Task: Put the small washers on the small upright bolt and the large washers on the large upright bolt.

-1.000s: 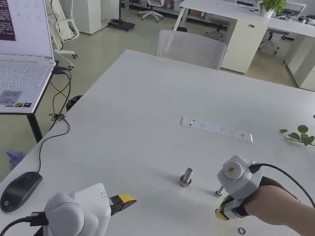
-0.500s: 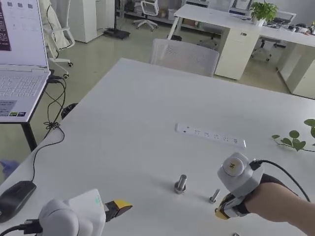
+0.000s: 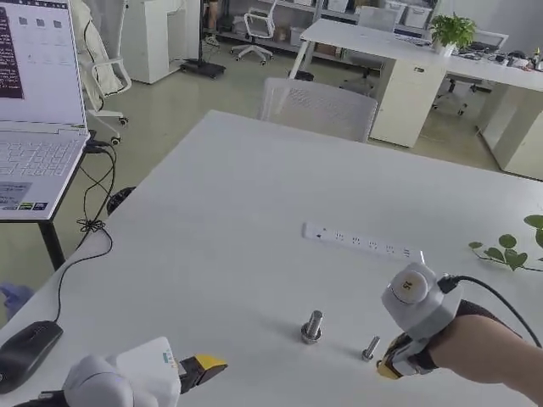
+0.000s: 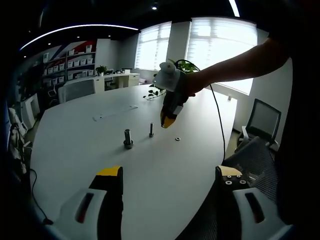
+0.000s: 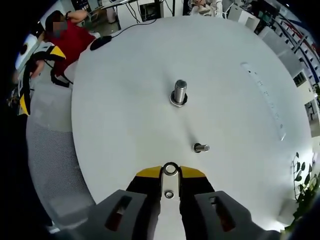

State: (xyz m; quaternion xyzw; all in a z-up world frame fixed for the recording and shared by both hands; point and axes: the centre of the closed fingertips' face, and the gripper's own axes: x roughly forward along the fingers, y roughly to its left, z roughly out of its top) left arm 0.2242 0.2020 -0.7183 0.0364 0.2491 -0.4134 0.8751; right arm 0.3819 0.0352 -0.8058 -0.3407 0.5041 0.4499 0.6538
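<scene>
- The right gripper [image 5: 171, 173] was seen with its jaws drawn together on a washer [image 5: 171, 163]. The washer was pinched by its rim between the yellow tips and held above the white table [image 3: 246, 212].
- The small upright bolt [image 5: 200, 147] was found just ahead of those tips and slightly to one side. The large upright bolt [image 5: 179, 93] was set farther on.
- A broad collar was noted at the foot of the large bolt; whether it was the bolt's head or a washer could not be told.
- A second washer [image 4: 177, 138] was seen lying flat on the table near the small bolt, below the right gripper.
- The left gripper [image 4: 169, 172] was held at the near side of the table, well apart from both bolts, with its jaws wide apart and nothing between them.
- The size of the held washer, and so the bolt it belonged on, could not be fixed with certainty.
- The washers were judged to be light, stiff, thin and smooth, and so likely to twist or slip out of a loose pinch.
- A hold across the rim, with the hole left clear of the tips, was judged best for threading a washer over a bolt.
- The flat washer was expected to be awkward to lift, as its edge would need to be caught first.
- The bolts, apparently standing on their heads, were judged easy to knock over.
</scene>
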